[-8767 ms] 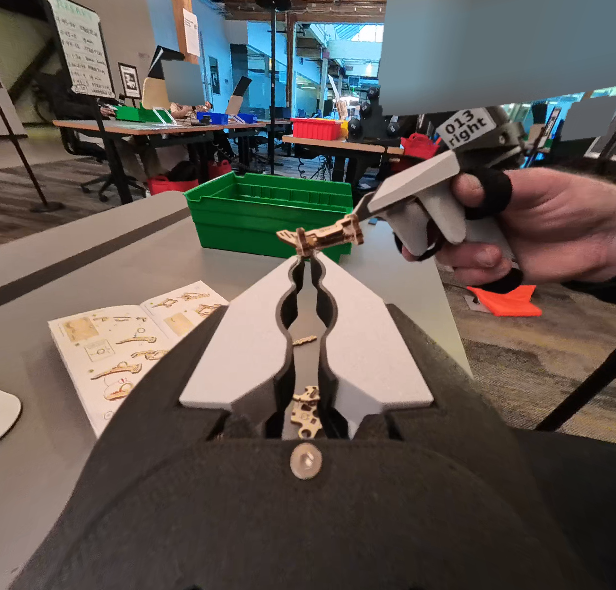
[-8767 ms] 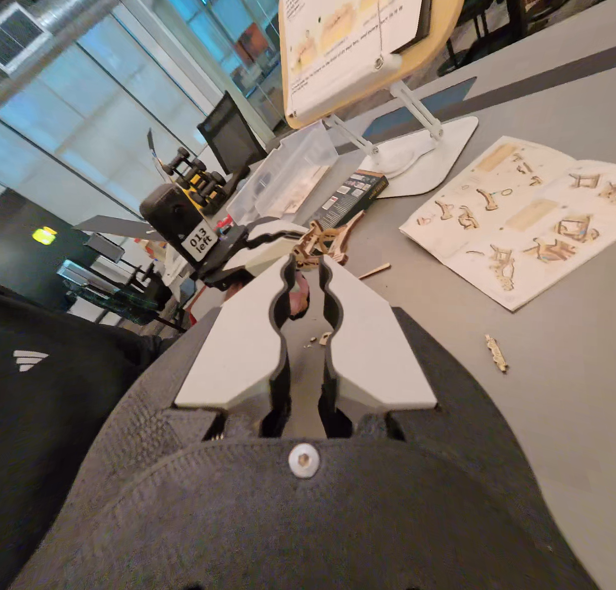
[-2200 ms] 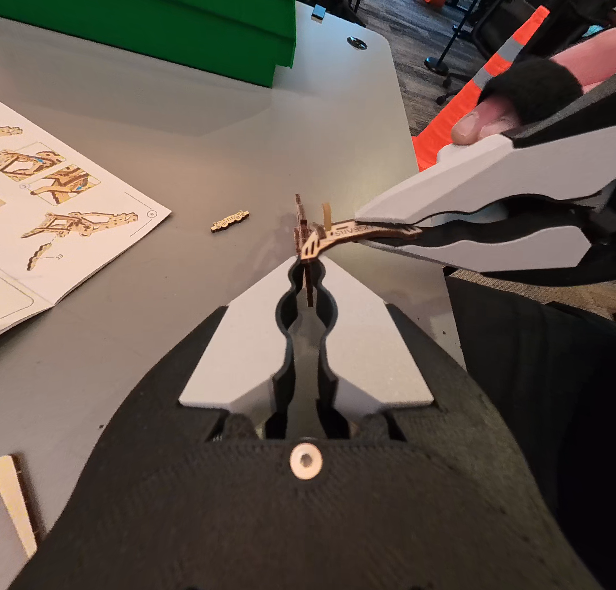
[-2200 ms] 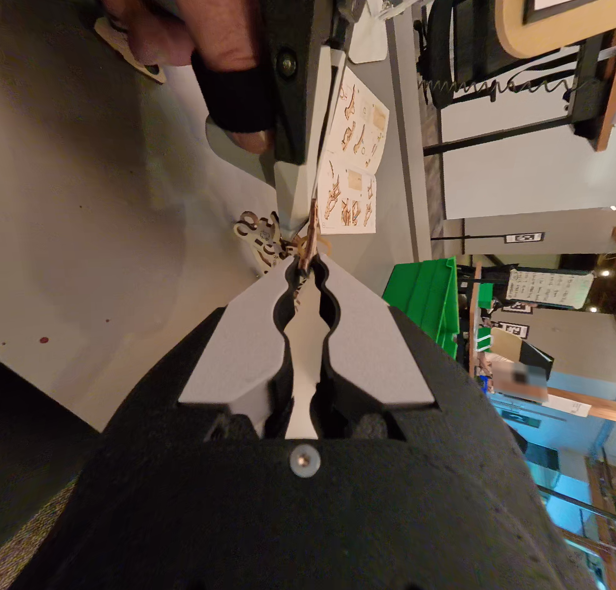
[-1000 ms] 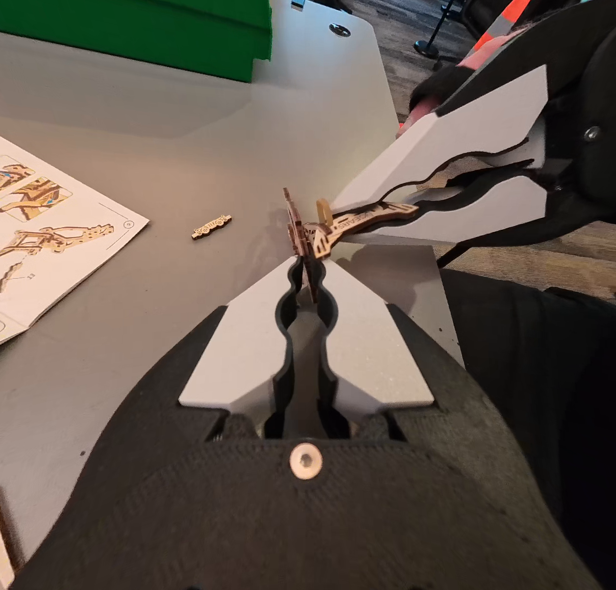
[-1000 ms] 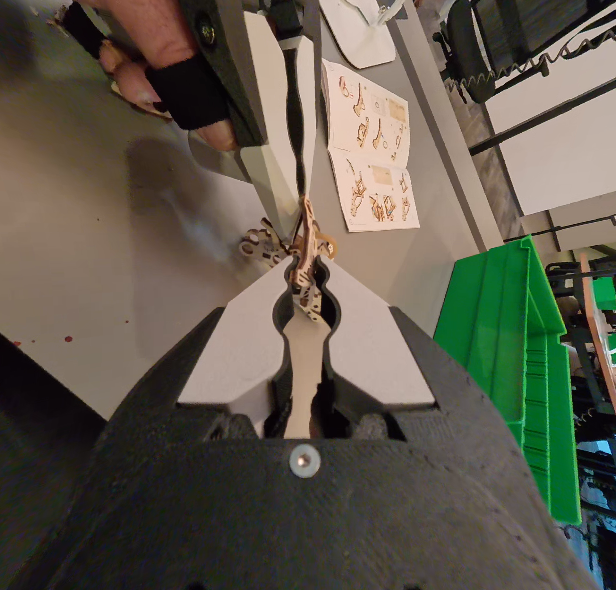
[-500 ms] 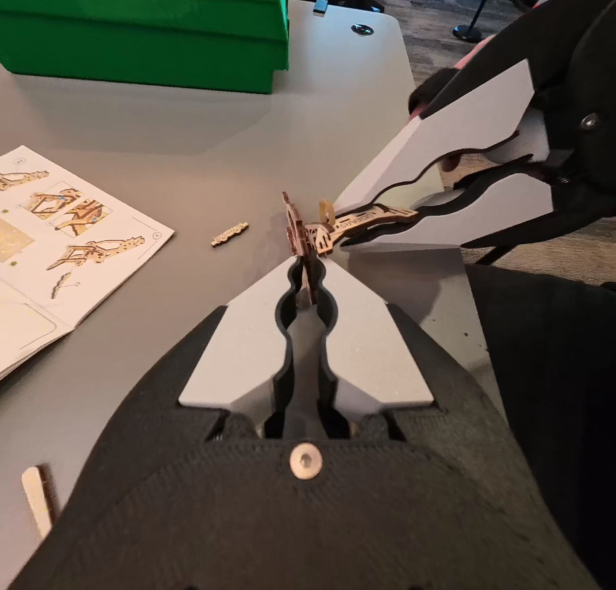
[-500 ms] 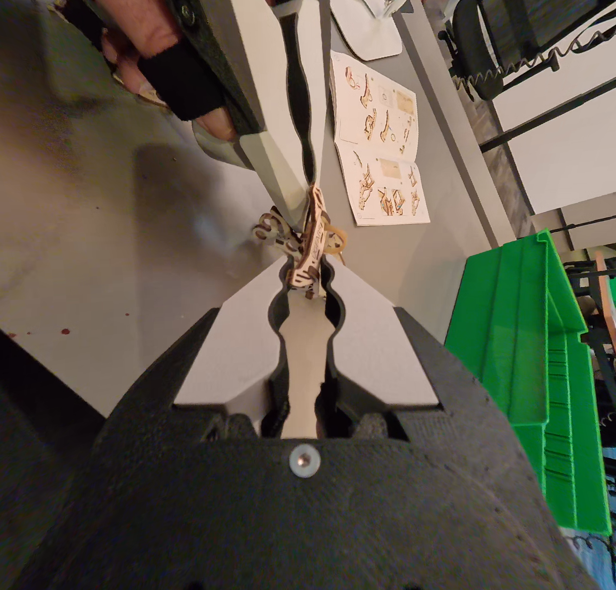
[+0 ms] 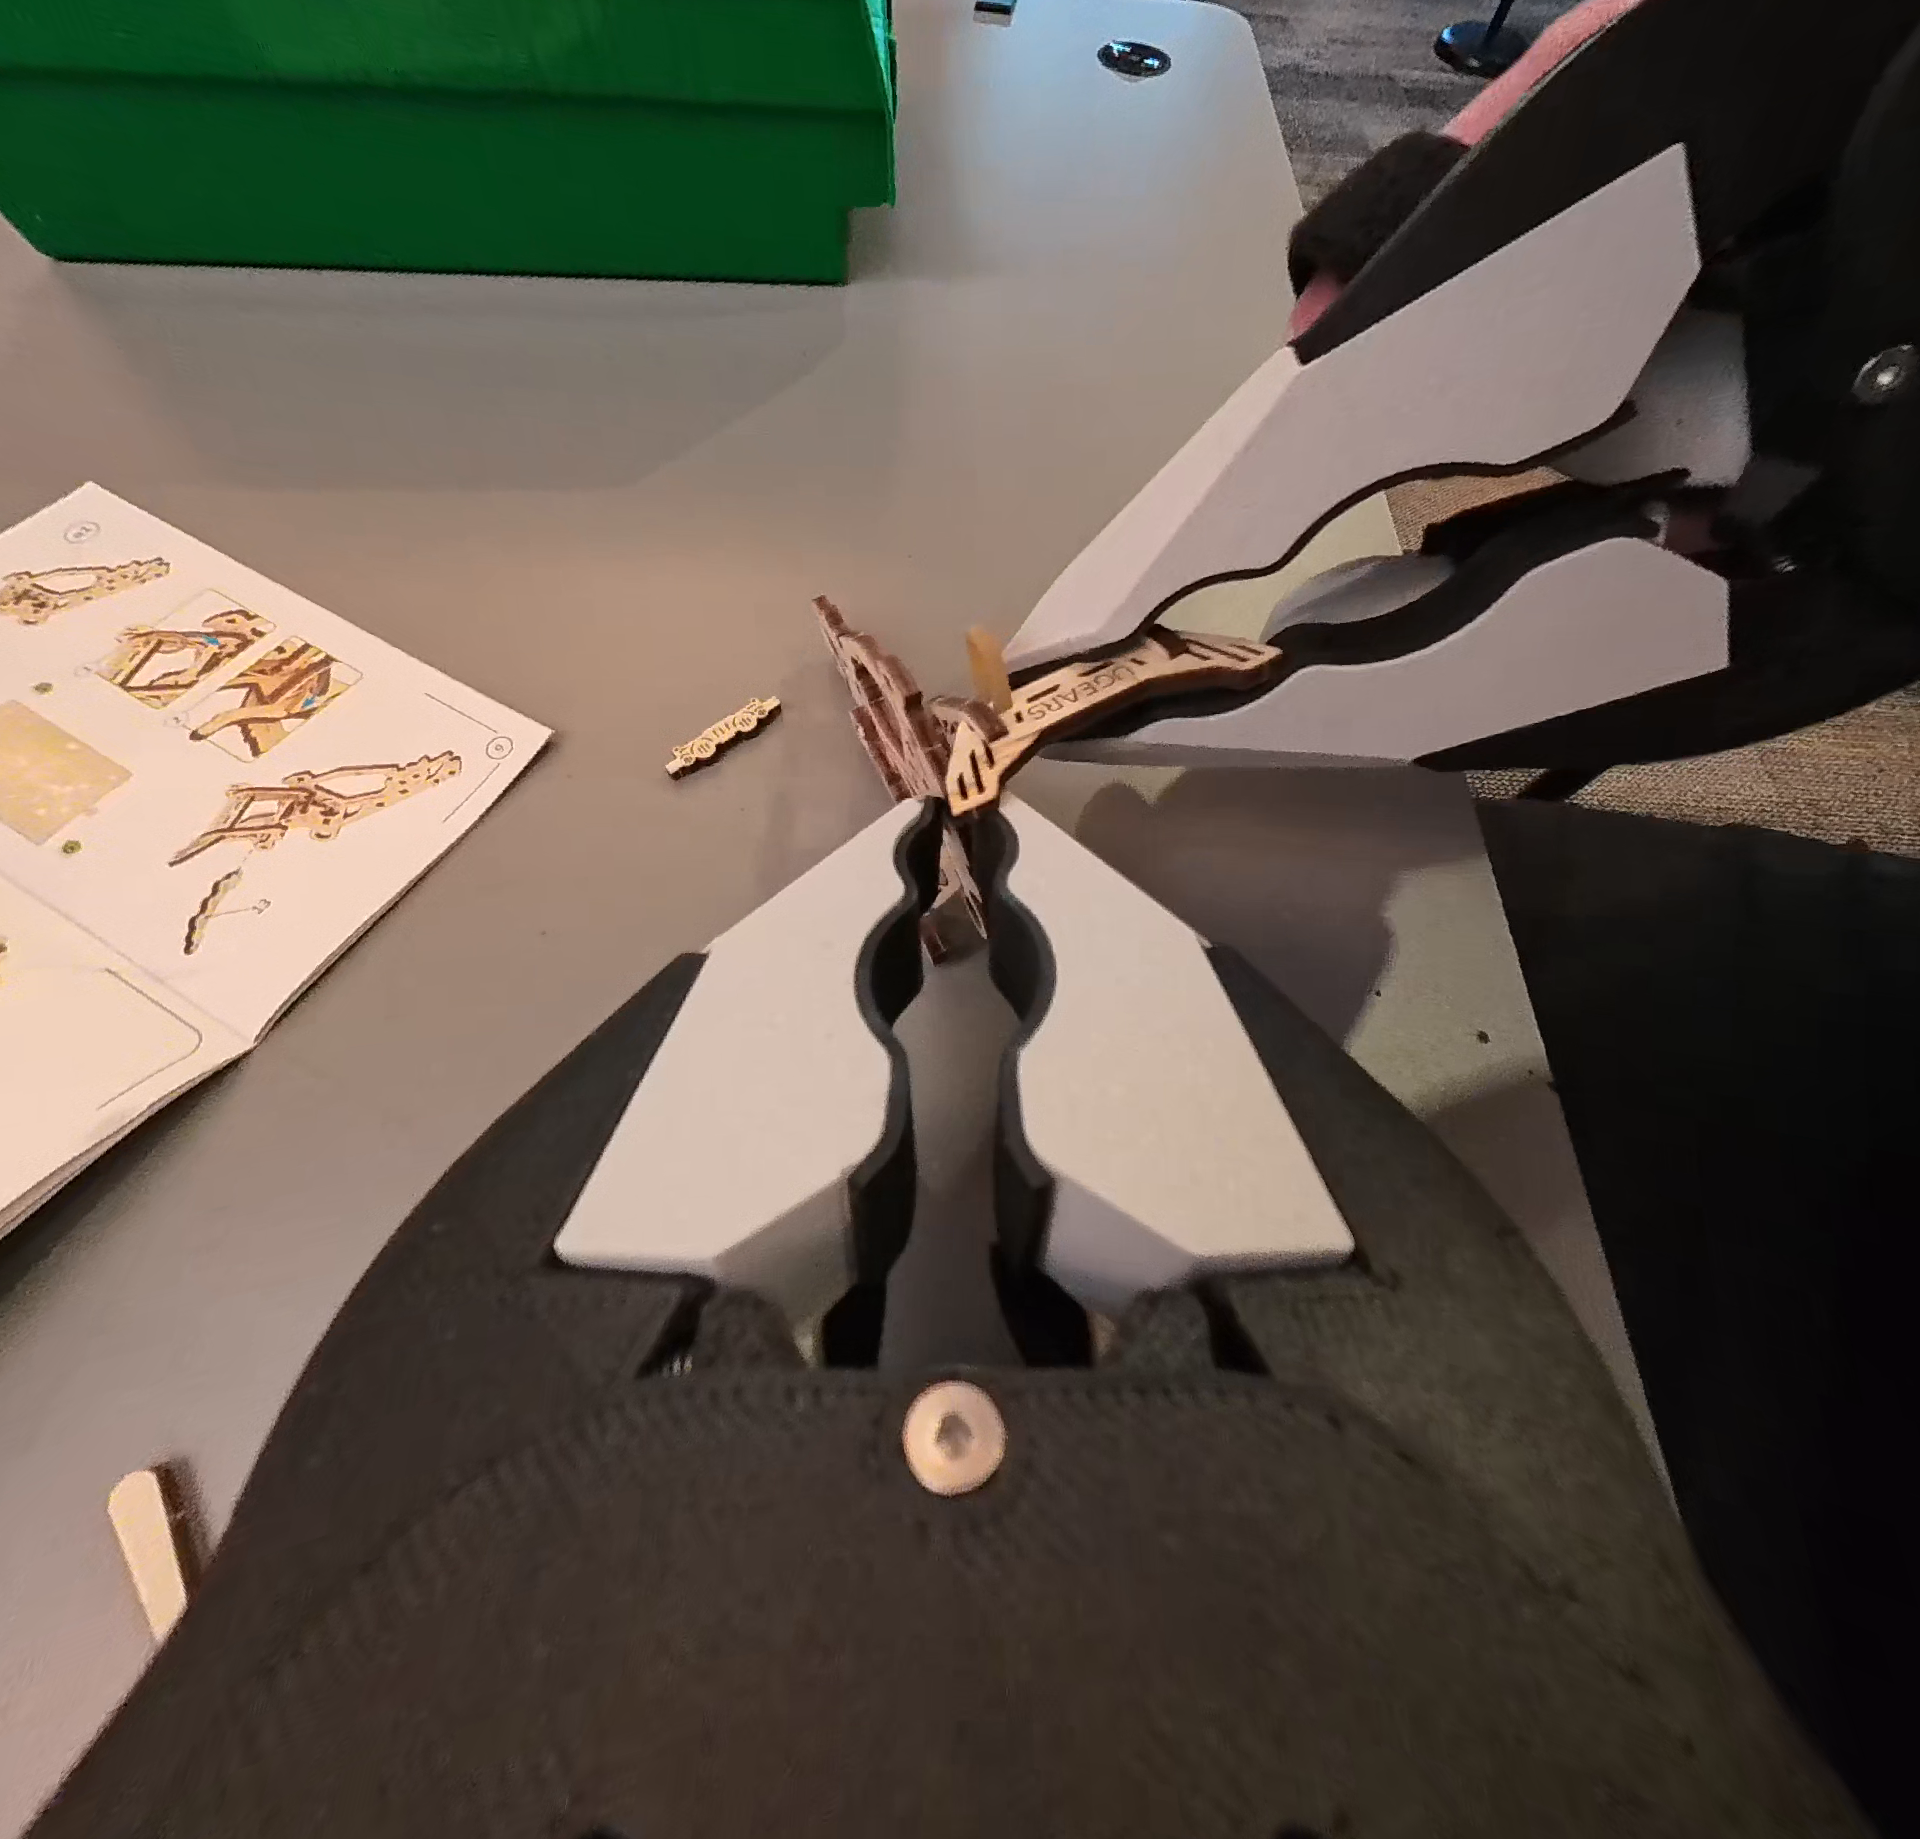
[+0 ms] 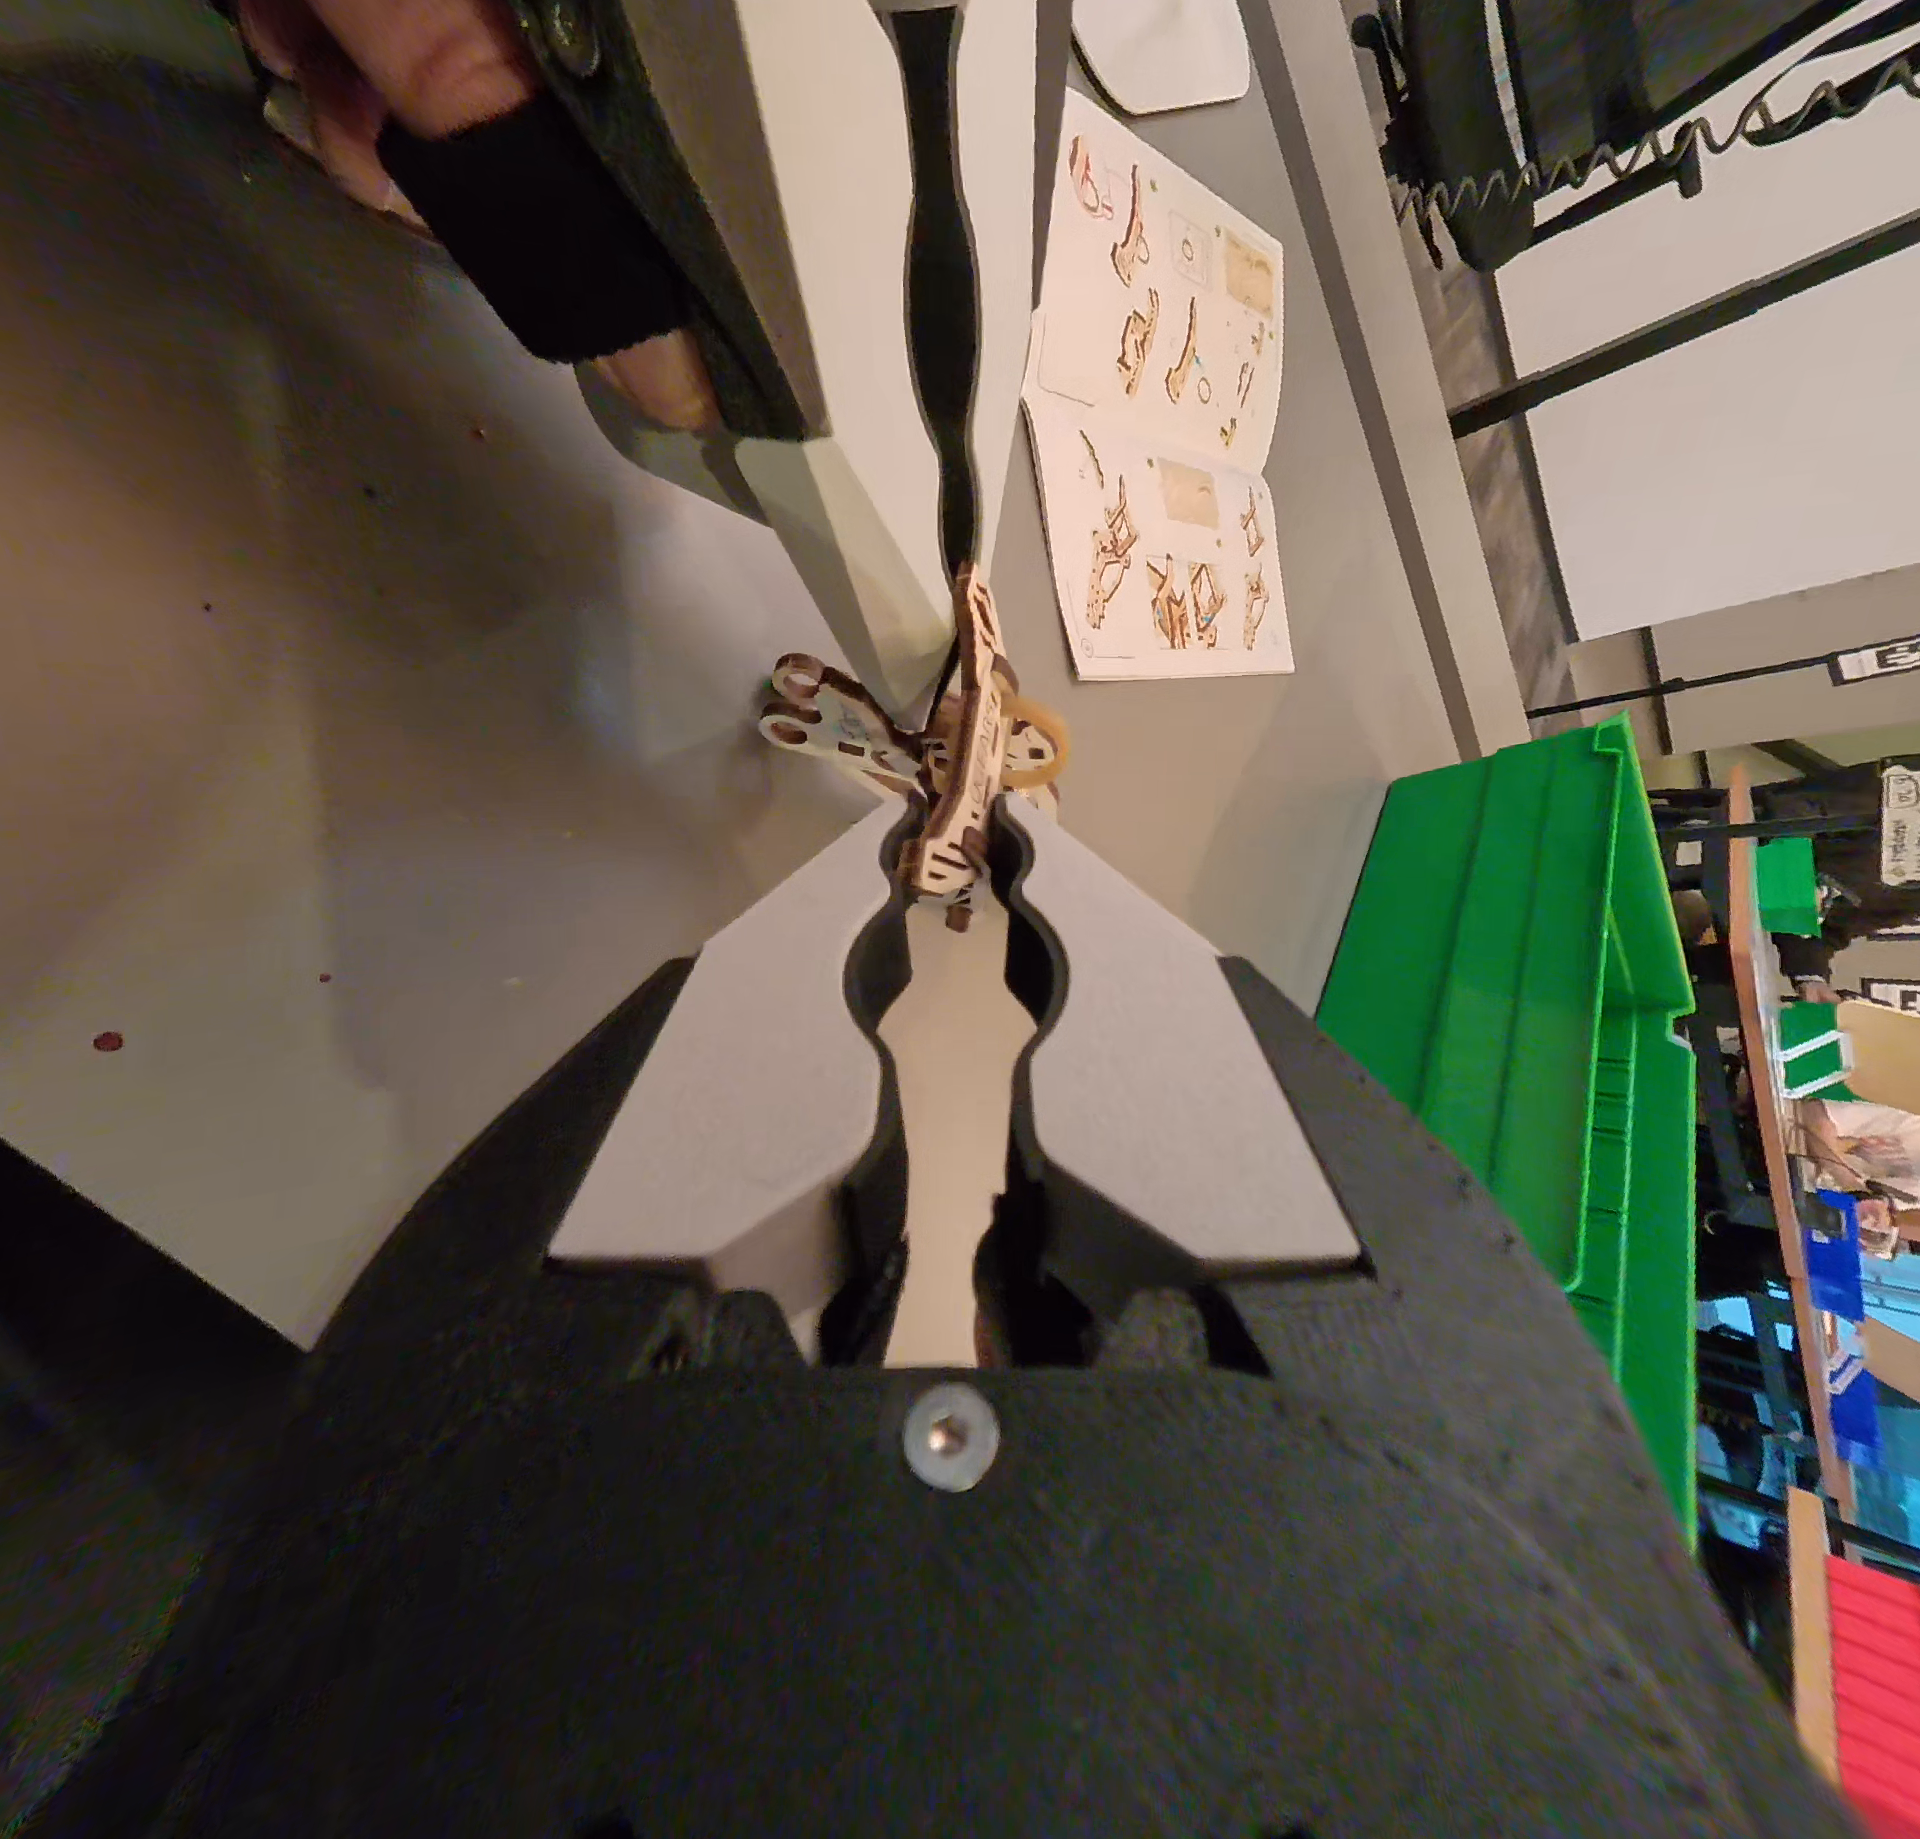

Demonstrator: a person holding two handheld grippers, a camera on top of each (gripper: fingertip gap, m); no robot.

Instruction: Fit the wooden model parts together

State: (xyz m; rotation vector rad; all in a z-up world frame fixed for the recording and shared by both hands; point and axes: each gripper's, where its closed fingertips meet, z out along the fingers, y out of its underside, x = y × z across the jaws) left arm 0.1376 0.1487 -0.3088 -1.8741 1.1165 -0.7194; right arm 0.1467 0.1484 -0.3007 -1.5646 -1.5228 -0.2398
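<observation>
Pale laser-cut wooden model (image 9: 997, 724), thin slotted plates, pinched between both jaws

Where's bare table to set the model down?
Free: grey table between green bin and instruction booklet, short of the loose wooden strip. Crowded: where left gripper and right gripper meet on the wooden model.

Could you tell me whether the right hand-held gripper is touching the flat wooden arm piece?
Touching: in the left wrist view the right hand-held gripper has both fingers closed on the flat wooden arm piece.
</observation>
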